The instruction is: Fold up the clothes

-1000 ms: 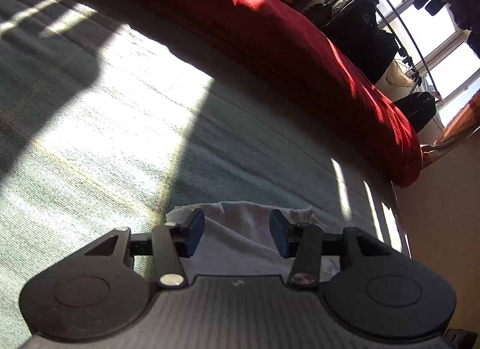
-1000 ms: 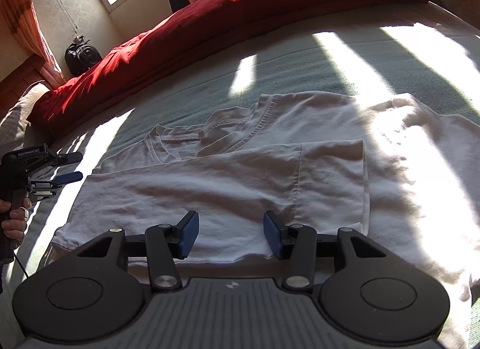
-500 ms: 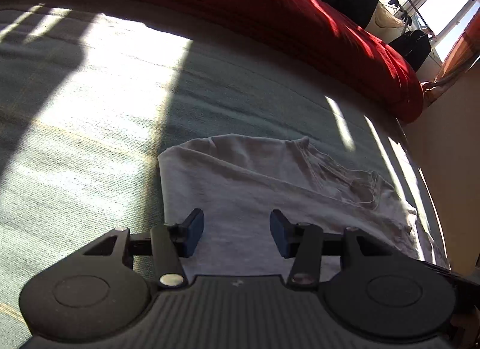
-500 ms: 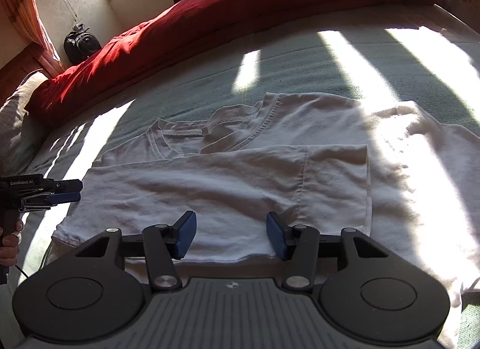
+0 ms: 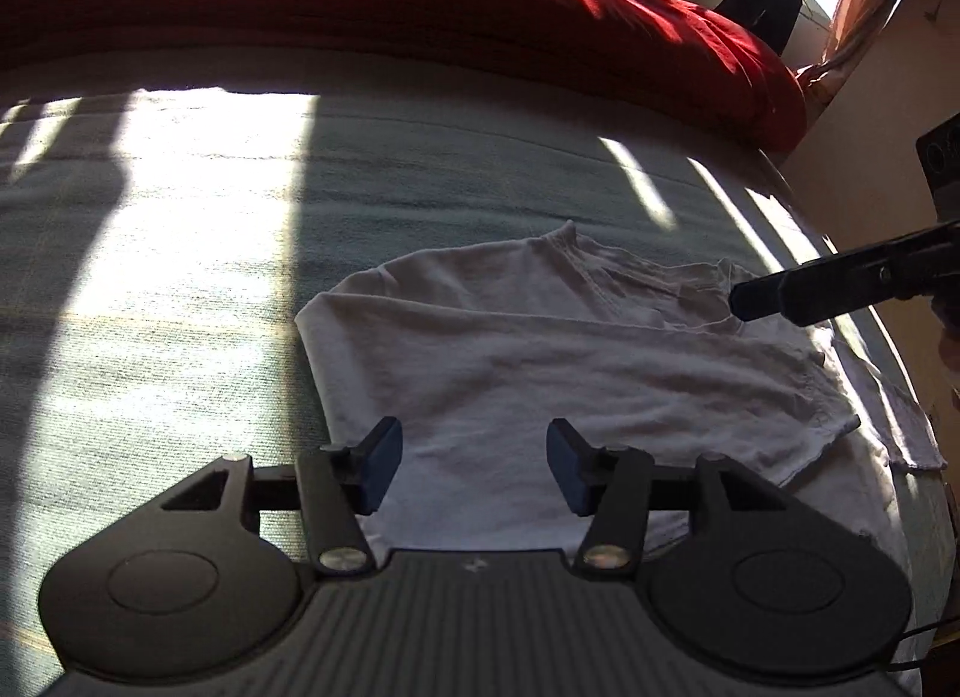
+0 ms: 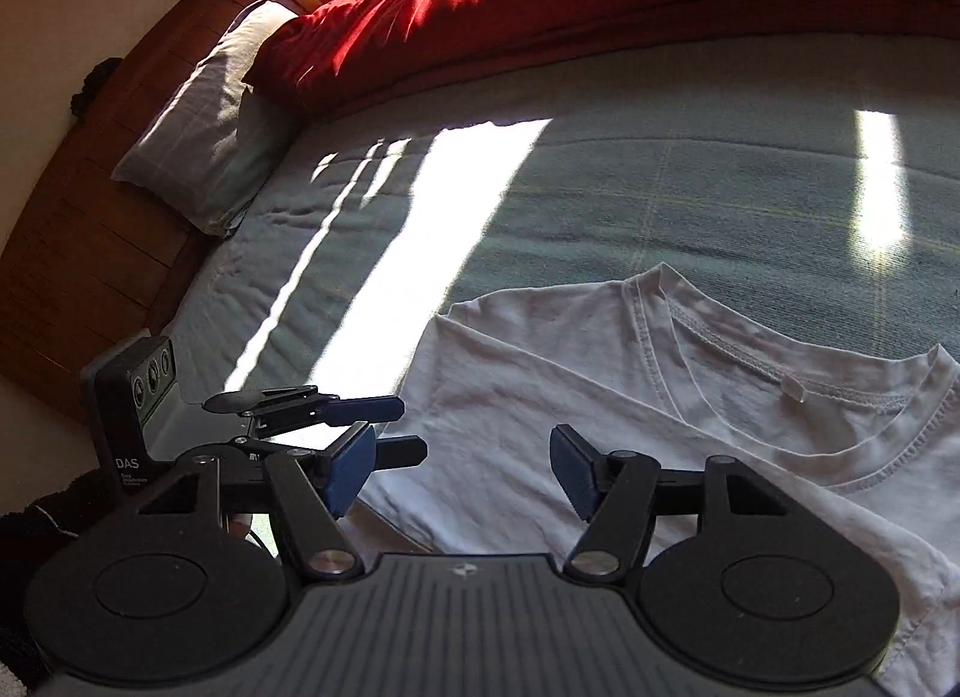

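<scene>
A white T-shirt (image 5: pixel 540 349) lies flat on the grey-green bedspread (image 5: pixel 180 277), one side folded over the body. Its collar (image 6: pixel 780 391) shows in the right wrist view. My left gripper (image 5: pixel 474 472) hovers open over the shirt's near edge, nothing between its blue pads. My right gripper (image 6: pixel 462 469) is open as well, above the shirt's shoulder area (image 6: pixel 540 385). In the right wrist view the left gripper (image 6: pixel 393 430) sits at the shirt's left edge. One black finger (image 5: pixel 810 292) of the right gripper reaches in by the collar in the left wrist view.
A red duvet (image 5: pixel 420 7) is heaped along the far side of the bed. A pale pillow (image 6: pixel 204 115) leans on the wooden headboard (image 6: pixel 90 187). The bed's edge and a beige wall (image 5: pixel 870 127) lie to the right. Bright sun stripes cross the bedspread.
The left view has swung so the whole shirt now shows. The right gripper has turned left and closer to the collar, near the left gripper. Both stayed open.
</scene>
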A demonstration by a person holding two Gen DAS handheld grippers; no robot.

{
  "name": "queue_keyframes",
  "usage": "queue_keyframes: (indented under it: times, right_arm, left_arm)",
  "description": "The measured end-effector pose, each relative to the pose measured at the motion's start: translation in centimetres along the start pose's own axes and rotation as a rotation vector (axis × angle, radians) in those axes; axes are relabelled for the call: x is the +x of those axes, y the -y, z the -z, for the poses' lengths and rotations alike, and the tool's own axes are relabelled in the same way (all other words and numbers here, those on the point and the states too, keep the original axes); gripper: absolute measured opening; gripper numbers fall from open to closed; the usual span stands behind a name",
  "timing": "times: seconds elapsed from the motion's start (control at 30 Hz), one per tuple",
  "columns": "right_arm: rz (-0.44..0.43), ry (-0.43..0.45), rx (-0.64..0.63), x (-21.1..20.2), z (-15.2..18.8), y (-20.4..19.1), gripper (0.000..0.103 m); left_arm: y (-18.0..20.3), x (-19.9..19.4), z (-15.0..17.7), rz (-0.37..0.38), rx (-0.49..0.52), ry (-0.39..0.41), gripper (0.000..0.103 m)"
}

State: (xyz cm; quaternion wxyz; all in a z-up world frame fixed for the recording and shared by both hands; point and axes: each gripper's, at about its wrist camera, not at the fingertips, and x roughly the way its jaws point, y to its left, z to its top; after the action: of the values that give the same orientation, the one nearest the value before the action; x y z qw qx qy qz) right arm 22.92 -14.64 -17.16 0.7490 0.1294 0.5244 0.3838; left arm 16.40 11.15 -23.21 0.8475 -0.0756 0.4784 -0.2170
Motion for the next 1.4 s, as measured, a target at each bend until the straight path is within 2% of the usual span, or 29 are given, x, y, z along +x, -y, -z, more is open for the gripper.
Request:
queue_keyframes:
  times: [0.17, 0.33, 0.43, 0.53, 0.7, 0.77, 0.9, 1.0, 1.1, 1.2, 1.3, 1.4]
  right_arm:
    - [-0.084, -0.117, -0.131, 6.0, -5.7, -3.1, 0.070]
    - [-0.130, -0.240, -0.203, 13.0, -9.1, -4.3, 0.070]
    - [-0.120, -0.295, -0.258, 16.1, -10.0, -4.7, 0.070]
    - [-0.128, -0.391, -0.277, 19.0, -10.4, -4.2, 0.070]
    - [-0.107, -0.518, -0.318, 20.6, -9.7, -3.7, 0.070]
    - [-0.172, -0.579, -0.281, 20.8, -9.7, -3.3, 0.070]
    - [-0.247, -0.609, -0.230, 22.0, -10.0, -2.5, 0.071]
    - [-0.296, -0.569, -0.152, 23.2, -11.0, -2.2, 0.072]
    - [-0.297, -0.546, -0.141, 22.9, -10.8, -2.0, 0.072]
    - [-0.267, -0.448, -0.136, 20.8, -11.4, -1.8, 0.072]
    - [-0.301, -0.351, -0.066, 18.5, -12.5, -1.0, 0.073]
    - [-0.344, -0.399, -0.101, 18.3, -11.6, -2.0, 0.072]
  left_arm:
    - [-0.9, 1.6, 1.0, 0.006, -0.032, -0.045, 0.055]
    - [0.2, 1.9, 1.7, -0.018, 0.045, -0.031, 0.061]
    - [0.5, 2.0, 1.8, -0.013, 0.065, -0.028, 0.064]
    - [0.4, 1.8, 2.1, 0.003, 0.072, -0.012, 0.064]
    - [0.0, 1.6, 2.2, 0.024, 0.063, 0.004, 0.064]
    - [-0.1, 1.5, 2.3, 0.028, 0.062, 0.010, 0.064]
    - [-0.2, 1.4, 2.2, 0.033, 0.055, 0.016, 0.064]
    - [-0.4, 1.4, 2.1, 0.034, 0.035, 0.016, 0.065]
    - [-0.6, 1.2, 1.8, 0.041, -0.002, 0.018, 0.065]
    - [-0.9, 1.1, 1.6, 0.052, -0.029, 0.011, 0.065]
    - [-0.9, 1.1, 1.4, 0.052, -0.029, 0.006, 0.065]
    - [-0.8, 0.6, 1.2, 0.070, -0.036, 0.005, 0.065]
